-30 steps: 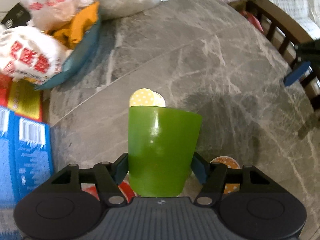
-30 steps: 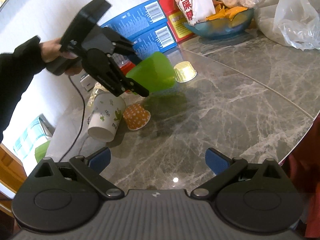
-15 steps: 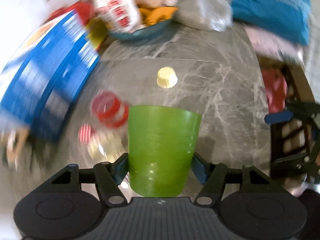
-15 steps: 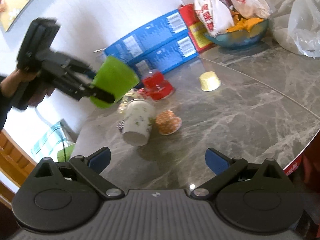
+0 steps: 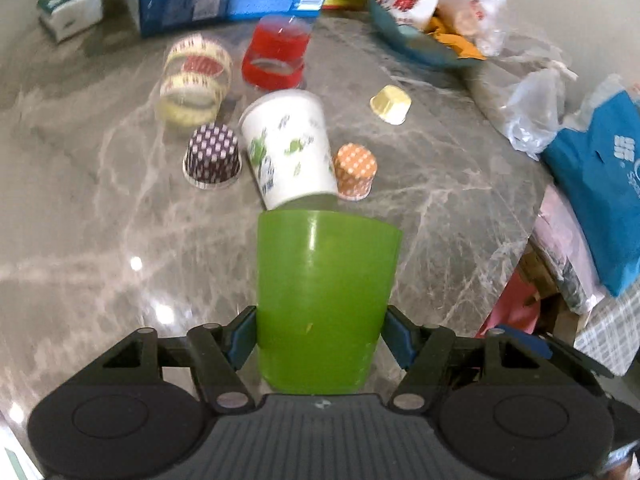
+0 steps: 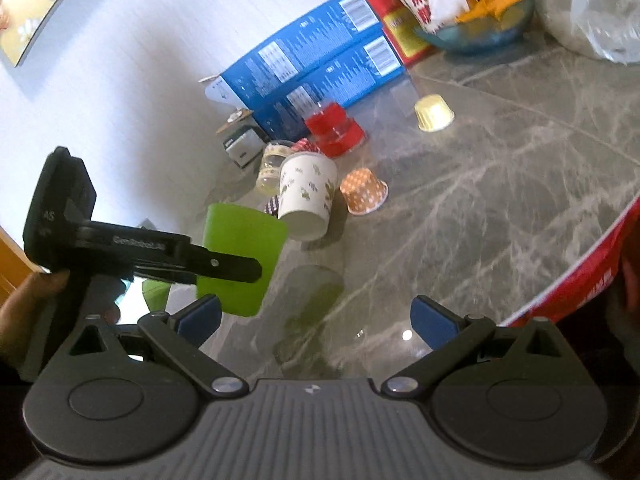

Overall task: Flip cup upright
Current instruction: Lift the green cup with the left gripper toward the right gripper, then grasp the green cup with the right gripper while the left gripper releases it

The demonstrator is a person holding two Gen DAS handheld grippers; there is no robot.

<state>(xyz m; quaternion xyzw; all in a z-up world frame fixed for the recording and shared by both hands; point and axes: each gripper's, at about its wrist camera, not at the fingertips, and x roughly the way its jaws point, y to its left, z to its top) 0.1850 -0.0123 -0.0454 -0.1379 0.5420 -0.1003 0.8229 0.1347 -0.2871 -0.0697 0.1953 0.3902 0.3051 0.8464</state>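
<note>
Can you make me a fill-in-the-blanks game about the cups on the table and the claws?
1. The left claw is squeezing a cup whose colour is ____.
2. The right claw is open and holds ____.
3. The small orange dotted cup sits right beside the ____ paper cup with green leaves.
4. The little yellow cup stands ____ down on the table.

Missing words: green; nothing; white; upside

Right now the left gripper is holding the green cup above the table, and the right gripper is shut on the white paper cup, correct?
Not quite. The left gripper does hold the green cup, but the right gripper is open and empty; the right wrist view shows the white paper cup standing untouched.
</note>
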